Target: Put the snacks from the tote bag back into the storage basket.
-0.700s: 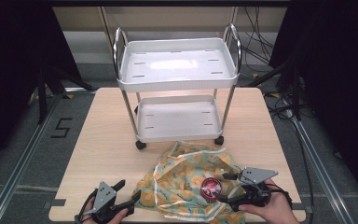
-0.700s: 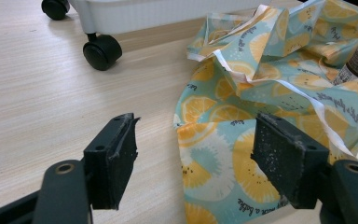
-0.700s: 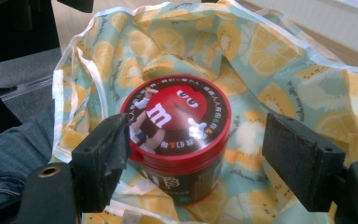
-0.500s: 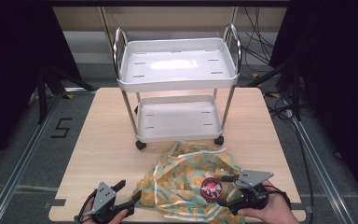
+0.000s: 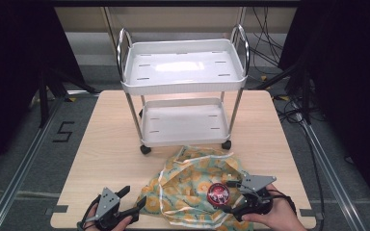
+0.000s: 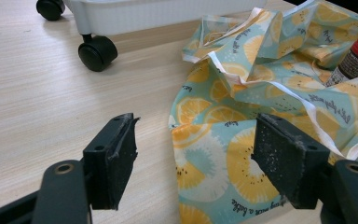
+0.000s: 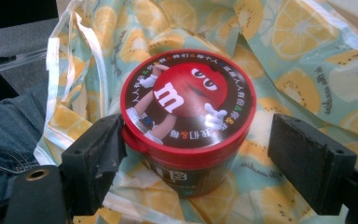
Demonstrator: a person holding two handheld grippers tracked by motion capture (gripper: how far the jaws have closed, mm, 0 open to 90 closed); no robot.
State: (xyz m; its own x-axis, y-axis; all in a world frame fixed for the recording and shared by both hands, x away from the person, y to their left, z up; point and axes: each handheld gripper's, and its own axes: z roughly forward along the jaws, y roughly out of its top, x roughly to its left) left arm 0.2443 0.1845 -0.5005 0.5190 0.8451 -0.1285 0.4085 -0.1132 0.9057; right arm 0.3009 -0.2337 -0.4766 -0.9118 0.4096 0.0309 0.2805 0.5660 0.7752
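A round tub with a red M&M's lid (image 5: pixel 218 193) (image 7: pixel 186 100) stands upright on a lemon-print cloth bag (image 5: pixel 192 180) (image 6: pixel 261 93) at the table's front. My right gripper (image 5: pixel 229 197) (image 7: pixel 203 142) is open around the tub. Its left jaw touches the lid's rim and its right jaw stands apart from it. At the front left, my left gripper (image 5: pixel 134 196) (image 6: pixel 198 144) is open at the bag's left edge. Cloth lies under its right jaw and bare wood under its left. In the left gripper view the tub (image 6: pixel 356 58) shows at the far right.
A white two-shelf cart (image 5: pixel 185 72) on black castors (image 6: pixel 97 52) stands on the wooden table (image 5: pixel 101 144) just behind the bag, both shelves bare. A person's denim-clad leg (image 7: pixel 4 121) shows below the table's front edge.
My right gripper has shifted slightly toward the front edge, still beside the tub. The left gripper and the bag have not visibly moved.
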